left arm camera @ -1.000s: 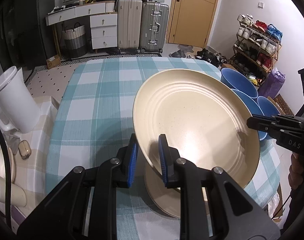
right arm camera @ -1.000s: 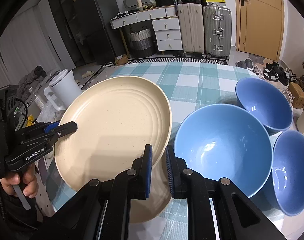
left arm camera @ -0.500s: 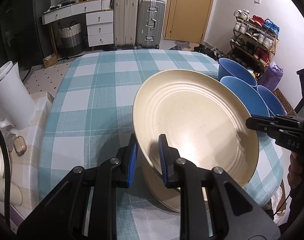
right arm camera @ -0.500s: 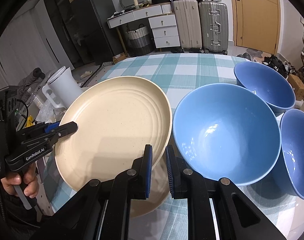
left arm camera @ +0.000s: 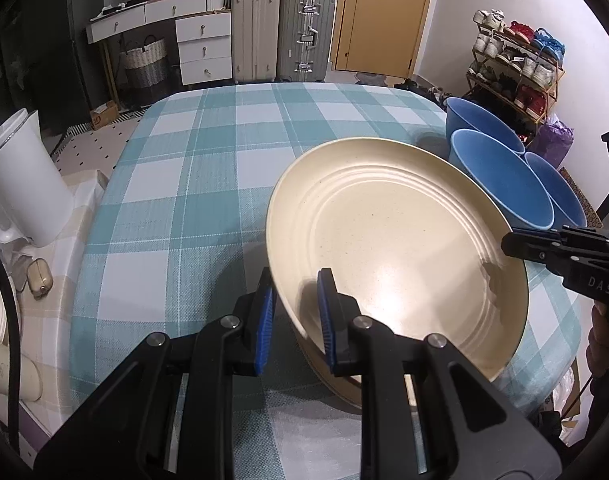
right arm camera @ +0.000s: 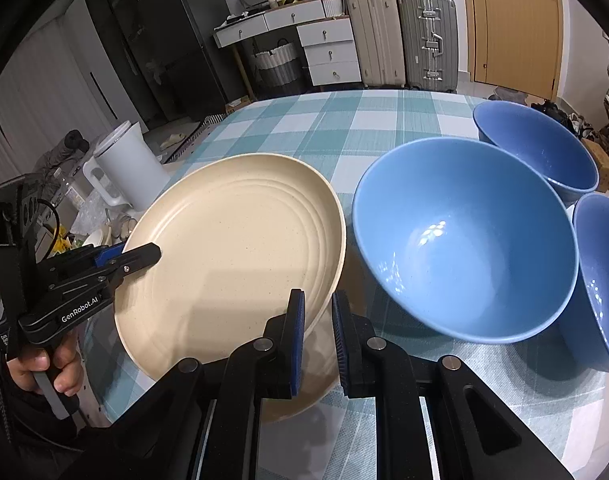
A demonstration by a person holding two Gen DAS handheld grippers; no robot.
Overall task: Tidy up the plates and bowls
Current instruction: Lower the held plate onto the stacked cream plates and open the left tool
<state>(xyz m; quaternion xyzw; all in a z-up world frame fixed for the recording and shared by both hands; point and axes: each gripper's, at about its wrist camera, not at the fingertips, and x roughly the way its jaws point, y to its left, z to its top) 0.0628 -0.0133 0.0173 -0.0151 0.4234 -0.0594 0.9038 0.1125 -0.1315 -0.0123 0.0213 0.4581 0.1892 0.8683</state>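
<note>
Cream plate (left arm camera: 396, 248) is lower than a second ago, now just above the second cream plate (left arm camera: 336, 384) on the checked table (left arm camera: 192, 184). My left gripper (left arm camera: 294, 320) pinches its near rim, my right gripper (right arm camera: 318, 332) pinches the opposite rim. Blue bowls (right arm camera: 460, 236) sit just beside, unstacked. Stacking is nearly done; I reckon release comes next, bowls after.

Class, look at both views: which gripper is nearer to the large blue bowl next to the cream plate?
Right. The right gripper grips the cream ridged plate on the edge beside the large blue bowl; the left gripper grips the plate's opposite edge, farther away.
</note>
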